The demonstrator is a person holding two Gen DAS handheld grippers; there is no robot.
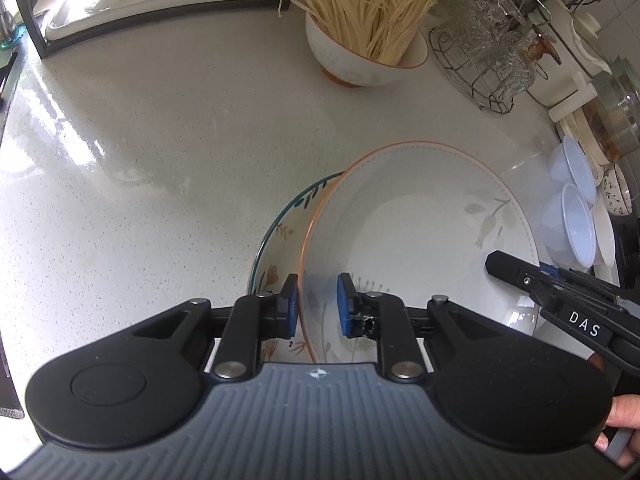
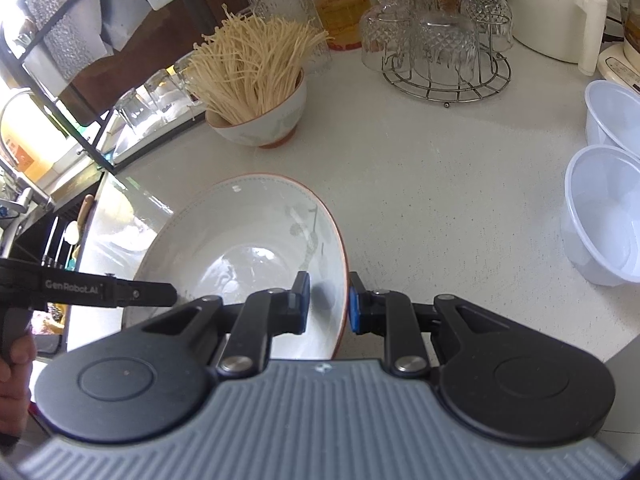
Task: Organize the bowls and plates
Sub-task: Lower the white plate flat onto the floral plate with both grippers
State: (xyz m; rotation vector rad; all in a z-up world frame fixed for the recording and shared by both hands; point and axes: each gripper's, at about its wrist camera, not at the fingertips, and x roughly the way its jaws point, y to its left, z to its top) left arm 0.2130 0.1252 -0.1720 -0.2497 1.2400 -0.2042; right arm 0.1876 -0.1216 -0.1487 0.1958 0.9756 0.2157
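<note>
Both claws are gripping one item: a wide, shallow white ceramic bowl with an orange rim and a faint leaf motif (image 1: 420, 240). The left claw (image 1: 318, 306) is pinching that bowl's rim on one side, one blue pad inside the wall and one outside. The right claw (image 2: 329, 304) is pinching the opposite rim in the same way. Both are standing narrow, closed on the rim.

The orange-rimmed bowl is sitting over a second white ceramic bowl with a green rim and painted flowers (image 1: 276, 240), which is showing only as a crescent on the side of the left claw. Whether the two bowls are touching cannot be told. Both are over the pale speckled tabletop (image 1: 160, 140).

Beyond the orange-rimmed bowl, well apart from it, a small white ceramic bowl holding a bundle of pale enoki mushrooms (image 2: 256, 80) is standing upright. Further back and to the right, a round wire rack of upturned cut-glass cups (image 2: 440, 48) is occupying the tabletop. To the right of the orange-rimmed bowl, two translucent white plastic bowls (image 2: 604, 212) are lying tilted, near but apart. To its left, a dark metal shelf frame (image 2: 84, 128) is standing at the tabletop's edge. A person's hand (image 2: 16, 360) is holding the left claw's handle.
</note>
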